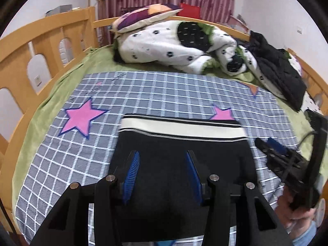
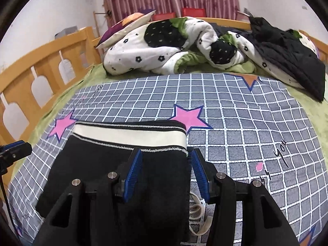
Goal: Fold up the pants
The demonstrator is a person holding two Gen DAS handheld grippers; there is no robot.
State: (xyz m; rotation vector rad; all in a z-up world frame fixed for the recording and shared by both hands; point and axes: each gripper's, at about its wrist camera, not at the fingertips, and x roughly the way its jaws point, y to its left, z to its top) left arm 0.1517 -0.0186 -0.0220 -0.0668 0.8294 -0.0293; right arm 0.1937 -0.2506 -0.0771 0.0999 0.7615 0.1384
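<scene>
Two tools, left tool (image 1: 162, 165) and right tool (image 2: 167, 164), hover wide open, gripping nothing. Black pants (image 1: 180, 164) lie compactly folded on the bed at 6 o'clock; folding appears nearly complete.

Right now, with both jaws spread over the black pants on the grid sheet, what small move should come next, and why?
Probably lower the right gripper and shut it on the right edge of the black pants just below the white waistband. Its jaws stand open astride that edge, holding nothing, and the left gripper hovers open over the middle, so no fold can start until an edge is gripped.
</scene>
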